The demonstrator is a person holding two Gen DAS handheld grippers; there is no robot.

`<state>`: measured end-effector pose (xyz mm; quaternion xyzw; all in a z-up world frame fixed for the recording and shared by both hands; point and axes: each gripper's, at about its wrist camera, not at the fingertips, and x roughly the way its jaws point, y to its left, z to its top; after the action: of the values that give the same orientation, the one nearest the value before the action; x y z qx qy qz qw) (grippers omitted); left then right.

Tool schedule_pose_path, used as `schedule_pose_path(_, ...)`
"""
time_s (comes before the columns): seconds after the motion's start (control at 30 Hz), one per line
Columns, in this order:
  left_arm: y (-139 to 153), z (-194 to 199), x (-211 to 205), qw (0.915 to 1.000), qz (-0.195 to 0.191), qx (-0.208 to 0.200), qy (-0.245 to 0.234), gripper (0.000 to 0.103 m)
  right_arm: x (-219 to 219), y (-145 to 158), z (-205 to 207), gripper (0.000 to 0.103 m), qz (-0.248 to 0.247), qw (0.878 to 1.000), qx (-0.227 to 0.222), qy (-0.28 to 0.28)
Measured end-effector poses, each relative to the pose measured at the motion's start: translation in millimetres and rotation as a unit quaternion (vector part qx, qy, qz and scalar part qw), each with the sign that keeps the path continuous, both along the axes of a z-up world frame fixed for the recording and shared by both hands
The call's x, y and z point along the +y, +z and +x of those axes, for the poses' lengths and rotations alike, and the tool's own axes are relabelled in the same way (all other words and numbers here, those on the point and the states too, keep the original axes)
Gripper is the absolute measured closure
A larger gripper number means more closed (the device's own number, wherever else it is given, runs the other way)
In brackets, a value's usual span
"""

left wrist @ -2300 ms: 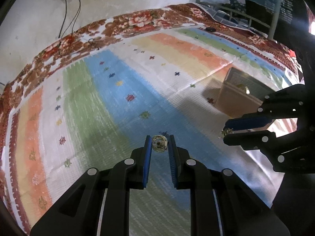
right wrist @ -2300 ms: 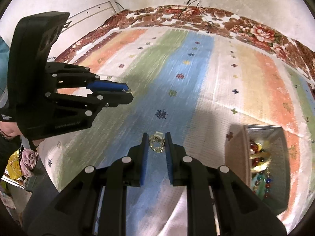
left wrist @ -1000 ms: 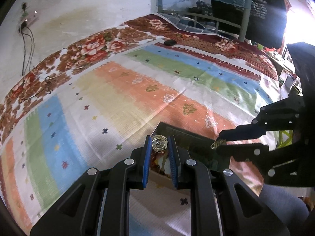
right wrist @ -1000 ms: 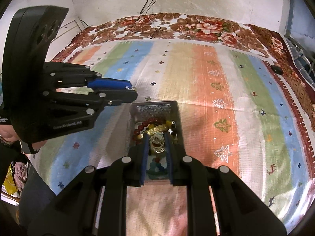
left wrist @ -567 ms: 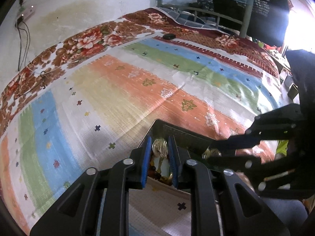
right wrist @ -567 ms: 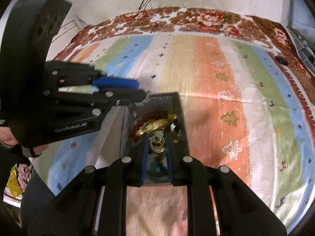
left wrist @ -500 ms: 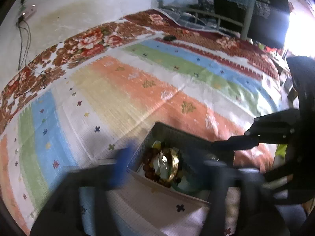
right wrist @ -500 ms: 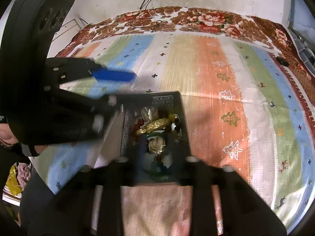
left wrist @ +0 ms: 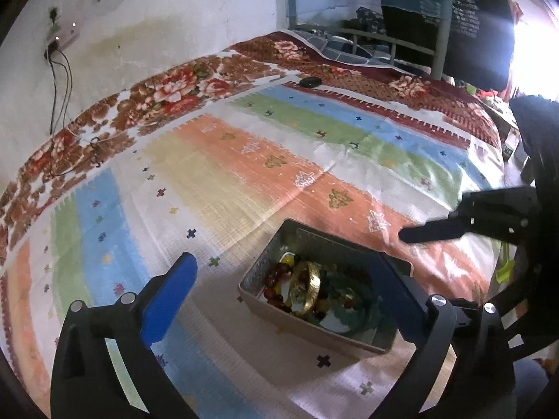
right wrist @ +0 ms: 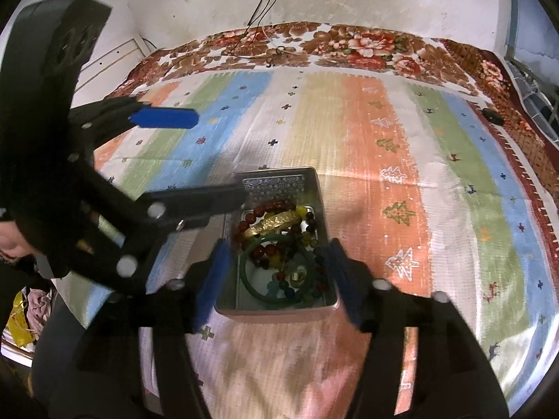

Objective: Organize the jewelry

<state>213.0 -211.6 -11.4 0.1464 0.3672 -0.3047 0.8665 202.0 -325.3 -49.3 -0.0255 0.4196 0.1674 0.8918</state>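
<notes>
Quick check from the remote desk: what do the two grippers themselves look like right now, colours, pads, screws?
Both the left gripper and right gripper are matte black plastic, with angular linked arms and round silver screws. Each finger carries a flat blue pad. No cables or sleeves show.

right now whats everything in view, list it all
metal tray: 1, silver, on the mat, between both grippers
gold bangle: 1, in tray, far half
green bangle: 1, in tray, near half
bead strands: count unclear, red and mixed, in tray
small gold piece: 1, inside the green bangle
striped mat: 1, multicolour, over floral blanket
dark oval object: 1, mat's far edge
left gripper: open, above tray
right gripper: open, above tray
</notes>
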Motion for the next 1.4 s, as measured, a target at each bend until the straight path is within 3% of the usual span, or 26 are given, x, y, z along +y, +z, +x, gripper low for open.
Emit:
schedule_pose_path(0.13,2.6,-10.4,2.4,0.9999,0.007,0.004,0.007,0.005,-7.4,5.4,-13.7,0.019,0.004,1.0,-0.011,-0.01)
schedule_pose_path(0.33,7.5,-23.3,8.1,0.9999,-0.007,0.004,0.011,0.005,-12.5,5.9,-26.2,0.013,-0.011,1.0,-0.012,-0.011)
schedule_pose_path(0.73,18.7,-44.6,23.7,0.9994,-0.017,0.01,0.027,0.005,-28.4,19.4,-47.8,0.005,-0.016,0.999,-0.034,-0.025)
schedule_pose_path(1.4,13.9,-68.0,26.0,0.9988,-0.009,-0.002,0.048,0.005,-29.7,27.8,-64.2,0.005,-0.018,0.999,-0.04,-0.02)
